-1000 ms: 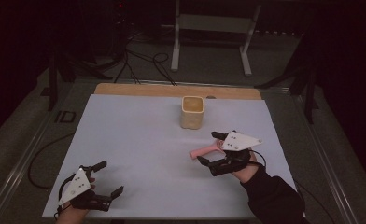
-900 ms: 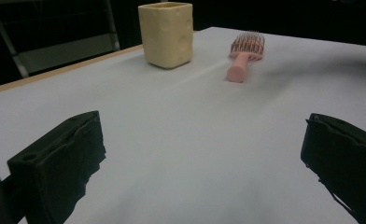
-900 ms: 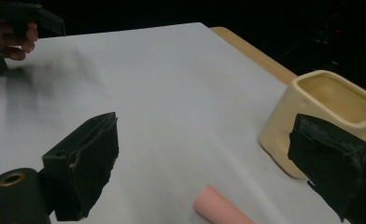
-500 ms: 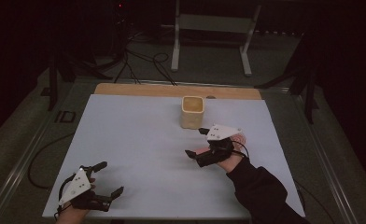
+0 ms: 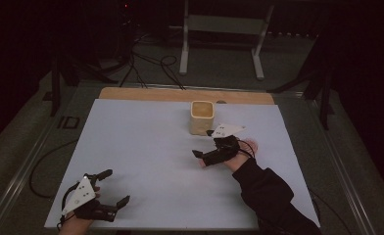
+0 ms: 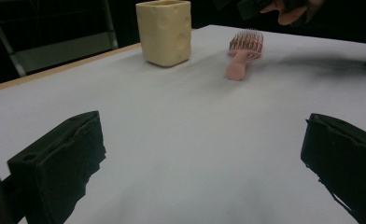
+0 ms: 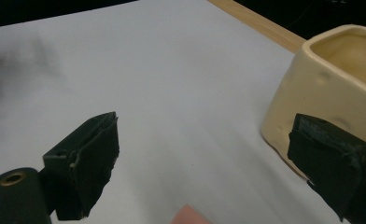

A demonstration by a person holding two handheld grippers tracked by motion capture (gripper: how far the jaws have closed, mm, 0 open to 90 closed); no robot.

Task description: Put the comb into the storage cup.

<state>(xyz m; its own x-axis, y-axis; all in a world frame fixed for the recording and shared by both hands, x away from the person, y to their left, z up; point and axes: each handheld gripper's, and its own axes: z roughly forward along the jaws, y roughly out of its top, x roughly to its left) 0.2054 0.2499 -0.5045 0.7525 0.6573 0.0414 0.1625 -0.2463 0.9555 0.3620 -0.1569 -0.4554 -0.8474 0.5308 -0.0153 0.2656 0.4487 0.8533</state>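
Jaws apart on both grippers — nothing gripped yet.
Right gripper [image 5: 203, 145] hovered over the pink brush [image 6: 243, 52] beside the cream cup [image 5: 202, 117]; lifting and placing remained; left gripper [image 5: 113, 186] idled far away.

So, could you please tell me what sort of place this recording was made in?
Probably a lab or studio set up for recording: a white-topped table in a dark room, cables on the floor, and a metal stand behind. On the table stand a cream cup and a pink hairbrush.

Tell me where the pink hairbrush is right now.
In the left gripper view the pink hairbrush lies flat on the white table, just right of the cream cup, handle toward the camera. In the high view it sits under the right hand-held gripper.
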